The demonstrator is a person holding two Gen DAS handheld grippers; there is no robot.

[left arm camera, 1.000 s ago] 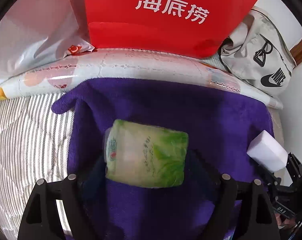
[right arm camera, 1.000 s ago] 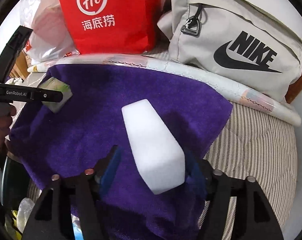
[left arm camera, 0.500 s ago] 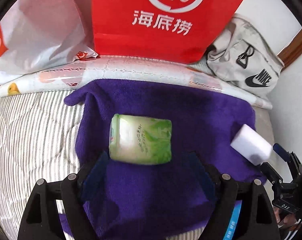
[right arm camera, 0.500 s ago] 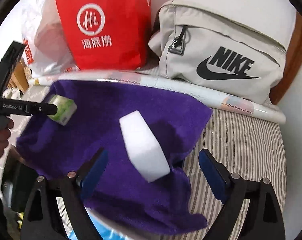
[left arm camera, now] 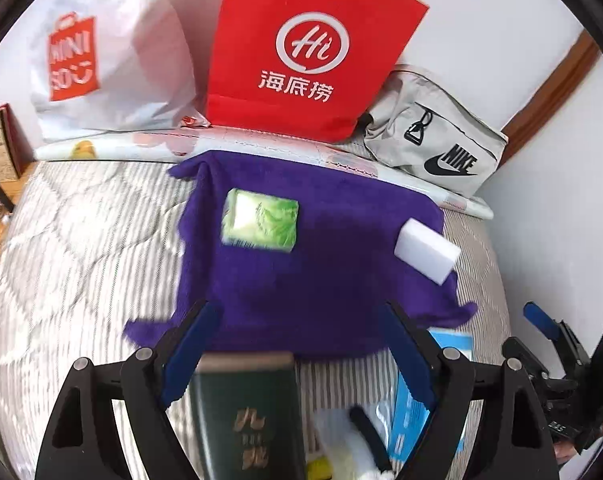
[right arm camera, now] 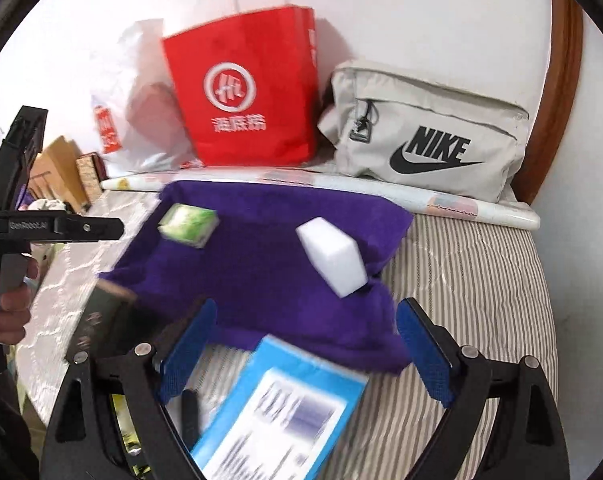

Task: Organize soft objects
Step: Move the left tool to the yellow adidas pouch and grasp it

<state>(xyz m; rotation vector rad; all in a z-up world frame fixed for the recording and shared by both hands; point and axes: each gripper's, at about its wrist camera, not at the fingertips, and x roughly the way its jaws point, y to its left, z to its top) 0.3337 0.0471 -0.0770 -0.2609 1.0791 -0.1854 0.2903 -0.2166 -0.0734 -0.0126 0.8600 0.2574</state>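
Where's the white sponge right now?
The sponge lies on the purple towel near its right edge, right of the green tissue pack, in front of the grey bag.

Probably a home bedroom — striped quilted bedding [left arm camera: 81, 240], shopping bags [left arm camera: 301, 60] and a pouch [right arm camera: 429, 136] against the wall.

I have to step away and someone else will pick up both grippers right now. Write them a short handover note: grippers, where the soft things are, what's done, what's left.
Left gripper: jaws open, empty, above the near edge of the purple towel.
Right gripper: jaws open, empty, over the blue packet.
Green tissue pack lies on the towel's far left part; white sponge on its right edge, partly overhanging.
Done: both soft items sit on the towel, free of the jaws.
Left: a dark green book and the blue packet lie at the near edge; whether the towel still gets folded or moved, I cannot tell.
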